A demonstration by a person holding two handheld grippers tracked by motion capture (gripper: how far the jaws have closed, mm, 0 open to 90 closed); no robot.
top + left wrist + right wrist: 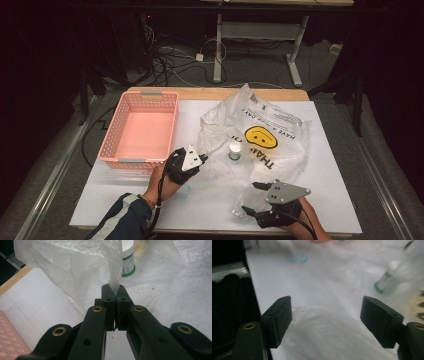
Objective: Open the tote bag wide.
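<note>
A clear plastic bag [270, 125] with a yellow smiley face lies crumpled on the white table cover. A small white bottle with a green band [234, 151] stands upright inside it. My left gripper [202, 159] is at the bag's left edge and is shut on a fold of the film. In the left gripper view the film [75, 267] rises from between the closed pads of that gripper [114, 288], with the bottle [128, 260] beyond. My right gripper [250, 197] is open near the front edge, over the bag's lower corner. The right gripper view is blurred; its jaws [325, 312] stand wide above the film [324, 335], and the bottle [387, 277] is off to the right.
A pink plastic basket [112, 145] stands at the left of the table with nothing in it. A faint blue ring [184, 192] lies on the white cover near my left wrist. Dark floor, cables and a desk frame lie beyond the far edge.
</note>
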